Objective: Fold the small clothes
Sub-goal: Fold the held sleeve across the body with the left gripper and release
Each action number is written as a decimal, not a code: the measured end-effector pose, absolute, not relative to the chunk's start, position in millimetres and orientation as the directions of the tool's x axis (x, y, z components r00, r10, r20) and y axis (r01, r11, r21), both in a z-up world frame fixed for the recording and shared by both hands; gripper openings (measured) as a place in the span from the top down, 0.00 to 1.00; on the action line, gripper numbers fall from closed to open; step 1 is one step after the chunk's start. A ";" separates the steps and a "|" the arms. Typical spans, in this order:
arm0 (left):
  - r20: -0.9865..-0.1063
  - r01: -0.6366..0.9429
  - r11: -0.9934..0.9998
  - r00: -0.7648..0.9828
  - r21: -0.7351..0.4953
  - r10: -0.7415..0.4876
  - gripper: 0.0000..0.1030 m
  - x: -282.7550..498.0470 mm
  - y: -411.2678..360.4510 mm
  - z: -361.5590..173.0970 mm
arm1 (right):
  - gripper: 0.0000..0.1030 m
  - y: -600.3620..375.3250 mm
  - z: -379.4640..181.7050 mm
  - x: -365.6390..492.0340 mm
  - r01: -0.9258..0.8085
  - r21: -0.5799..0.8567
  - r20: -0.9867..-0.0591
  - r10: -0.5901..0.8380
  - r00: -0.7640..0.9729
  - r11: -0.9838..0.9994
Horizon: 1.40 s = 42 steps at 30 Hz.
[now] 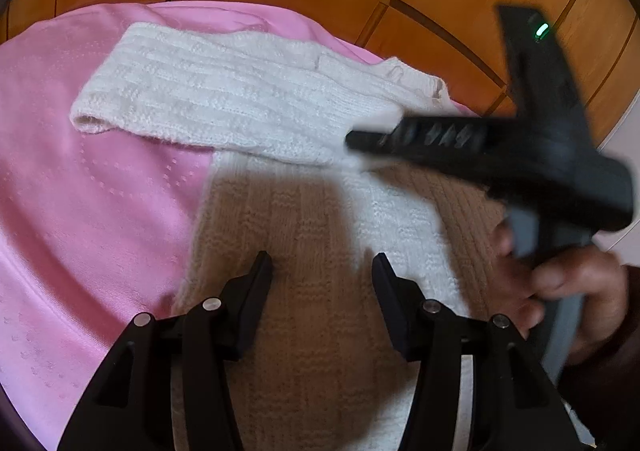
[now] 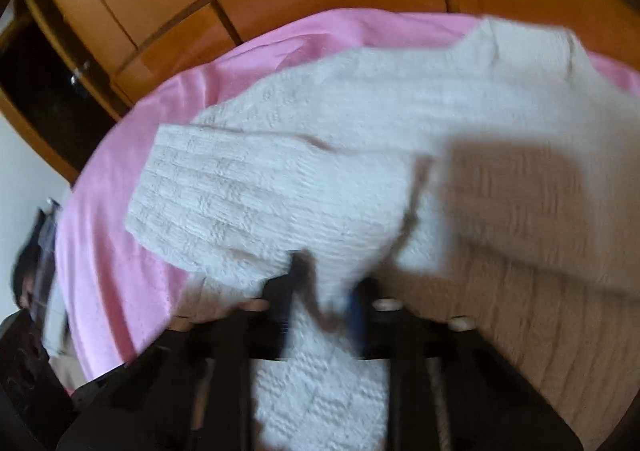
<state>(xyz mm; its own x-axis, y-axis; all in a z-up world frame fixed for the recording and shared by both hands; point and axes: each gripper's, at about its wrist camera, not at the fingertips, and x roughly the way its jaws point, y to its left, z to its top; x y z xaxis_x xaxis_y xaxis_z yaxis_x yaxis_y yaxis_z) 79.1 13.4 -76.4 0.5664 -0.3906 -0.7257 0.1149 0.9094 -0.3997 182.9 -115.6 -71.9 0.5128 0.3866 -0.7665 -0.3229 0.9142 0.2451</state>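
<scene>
We take this for a home bedroom: a pink bedsheet [image 1: 92,211] covers a soft flat surface, and behind it stands an orange-brown wooden wardrobe [image 2: 160,3] with panelled doors. The dark corner at left is too blurred to read.

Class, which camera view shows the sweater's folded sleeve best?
The left wrist view: the folded sleeve of the white knit sweater lies sharp and whole on the pink sheet. The right wrist view shows it blurred.
</scene>
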 end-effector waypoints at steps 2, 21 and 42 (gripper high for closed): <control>-0.724 0.115 0.910 0.569 -0.399 -0.390 0.49 78.6 13.2 -77.3 | 0.94 -117.5 -38.5 173.4 -0.367 0.217 -0.708 0.405 0.578 0.904; -0.750 0.109 0.927 0.558 -0.358 -0.355 0.48 79.7 5.1 -73.9 | 0.94 -359.6 4.1 170.2 0.094 0.158 -0.653 0.033 0.757 0.983; -0.669 0.170 0.931 0.655 -0.323 -0.351 0.45 201.3 -30.8 6.1 | 0.43 -351.7 -22.8 162.4 0.068 0.143 -0.634 0.039 0.773 0.987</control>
<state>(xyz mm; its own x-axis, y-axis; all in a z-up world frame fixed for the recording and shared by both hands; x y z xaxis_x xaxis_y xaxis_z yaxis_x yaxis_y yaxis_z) 201.3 -30.8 6.1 0.6545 -0.3514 -0.6694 0.1696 0.9311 -0.3230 162.4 -351.7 -22.8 0.7726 0.0386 -0.6337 0.0678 0.9874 0.1428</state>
